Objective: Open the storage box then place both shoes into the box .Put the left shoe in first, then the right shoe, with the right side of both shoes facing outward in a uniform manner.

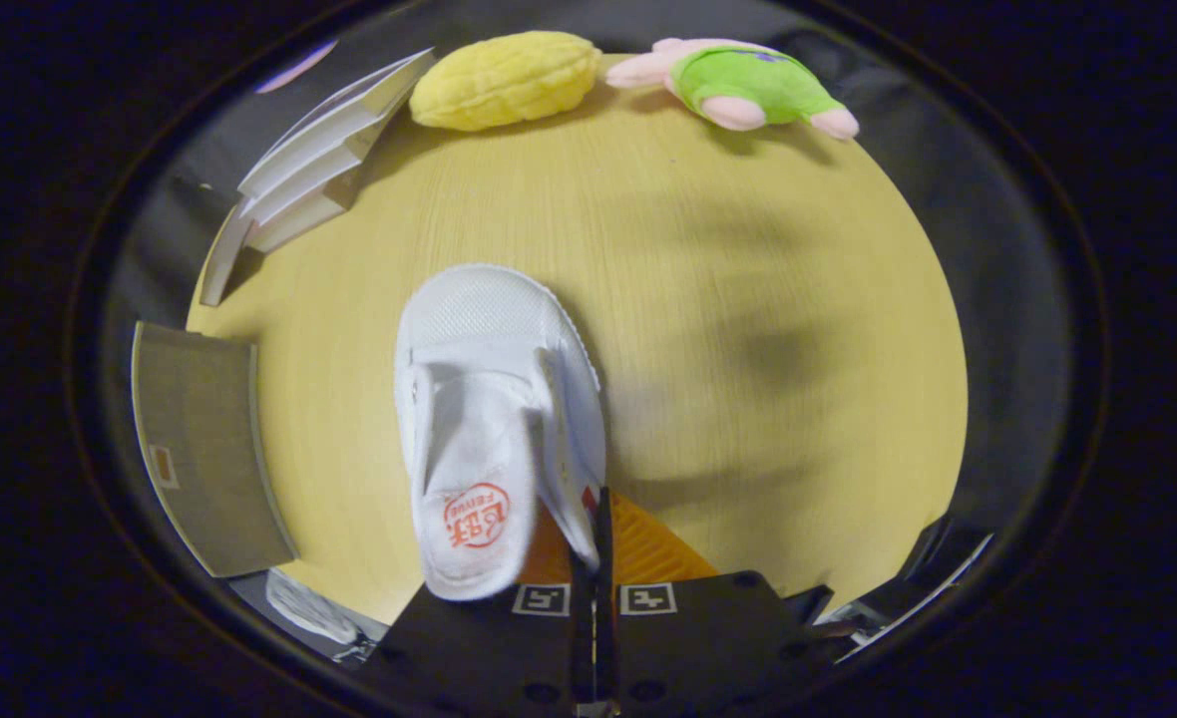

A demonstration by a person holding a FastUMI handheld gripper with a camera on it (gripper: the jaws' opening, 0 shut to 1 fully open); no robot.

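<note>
We are looking down on a round wooden table [728, 299]. The gripper [596, 538], at lower centre, is clamping the white shoe [494, 399] by its side wall, toe hanging outward, apparently for carrying. The box [199, 449] is lying lower left.

White shoe [494, 399] with red tongue logo, pale wood-grain table [748, 299], yellow plush [506, 80], green-and-pink plush [743, 88]

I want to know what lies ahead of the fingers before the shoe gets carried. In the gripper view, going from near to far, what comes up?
hand-held gripper, its fingers closed on the white shoe's edge → white shoe → bare wooden table → yellow plush at the far edge.
</note>
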